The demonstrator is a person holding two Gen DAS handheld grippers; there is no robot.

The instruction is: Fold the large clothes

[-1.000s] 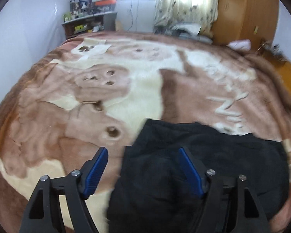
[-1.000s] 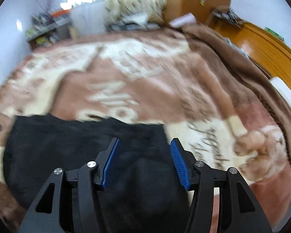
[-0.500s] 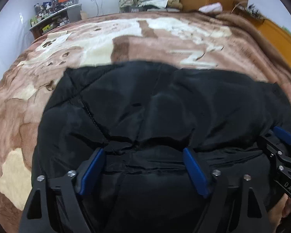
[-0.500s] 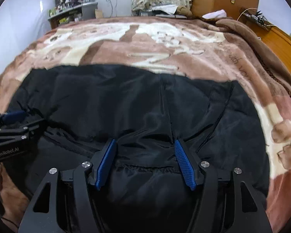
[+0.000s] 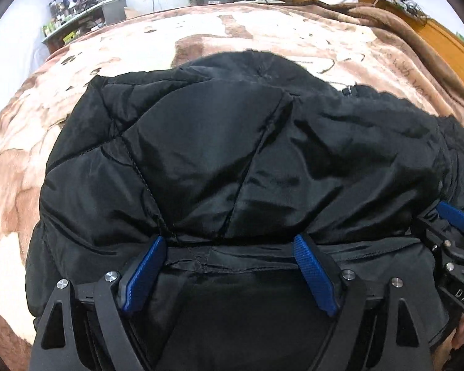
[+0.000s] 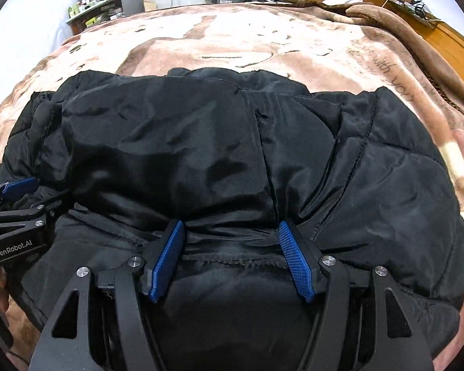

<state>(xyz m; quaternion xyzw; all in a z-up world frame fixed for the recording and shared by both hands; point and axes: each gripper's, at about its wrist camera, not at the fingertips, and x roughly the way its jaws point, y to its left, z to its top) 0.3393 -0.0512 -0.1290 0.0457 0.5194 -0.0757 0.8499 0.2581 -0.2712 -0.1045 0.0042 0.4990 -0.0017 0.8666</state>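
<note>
The left gripper's [image 5: 229,241] blue-padded fingers [image 5: 143,270] are spread wide, their tips resting on a stitched hem of a black quilted jacket [image 5: 219,160], with nothing pinched between them. The right gripper's [image 6: 229,227] fingers [image 6: 167,258] are likewise parted, set at the same hem further along and closed on nothing. The two grippers sit side by side, level, both pointing forward and slightly down over the near edge of the jacket; each shows at the edge of the other's view. The jacket lies bunched and puffy on a bed, over a brown and cream patterned blanket [image 6: 238,40]. This looks like the start of a fold: the likely next move is closing both pairs of fingers on the hem, evenly, before lifting it across. Slippery, thick fabric may need a deep bite.
</note>
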